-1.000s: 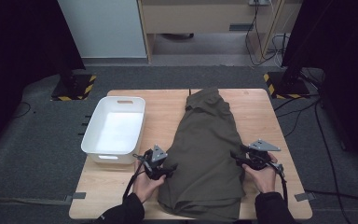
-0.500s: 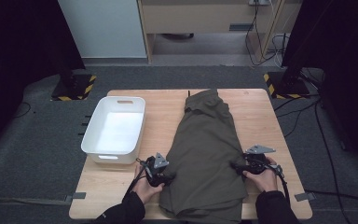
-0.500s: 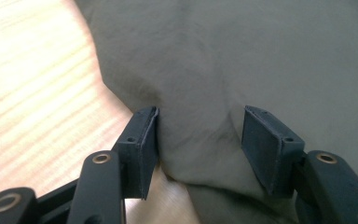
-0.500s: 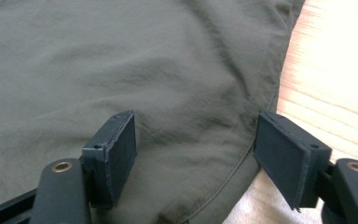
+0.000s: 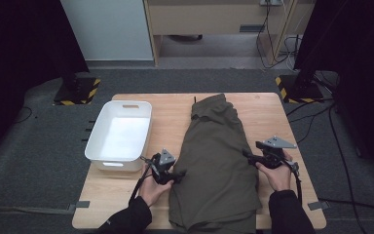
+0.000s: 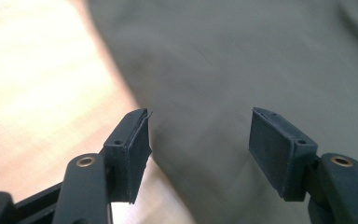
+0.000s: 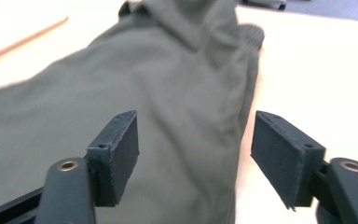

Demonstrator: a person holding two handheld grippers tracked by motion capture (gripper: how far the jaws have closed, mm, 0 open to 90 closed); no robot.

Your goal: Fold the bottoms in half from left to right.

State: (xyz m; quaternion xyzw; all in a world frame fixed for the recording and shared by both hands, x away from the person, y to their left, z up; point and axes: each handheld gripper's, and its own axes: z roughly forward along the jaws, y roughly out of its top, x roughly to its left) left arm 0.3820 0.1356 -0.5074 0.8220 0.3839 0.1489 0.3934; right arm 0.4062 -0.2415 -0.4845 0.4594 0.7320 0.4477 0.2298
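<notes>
Wooden table (image 5: 272,112), white bin (image 5: 119,134) at left. Olive trousers (image 5: 216,161) folded lengthwise at centre. Left gripper (image 5: 179,174) and right gripper (image 5: 247,156) just opened, jaws released at the 2 side edges. Pinch both edges level before folding.

The high view is dim at its edges; both gripper views are blurred, with the tabletop (image 7: 317,60) washed out (overexposed).

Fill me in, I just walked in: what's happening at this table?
A person is working on an olive-green garment laid lengthwise on a wooden table, a two-jaw gripper in each hand. The left gripper and right gripper sit at the cloth's opposite side edges, jaws open with nothing clamped. A white bin stands beside the garment.
</notes>
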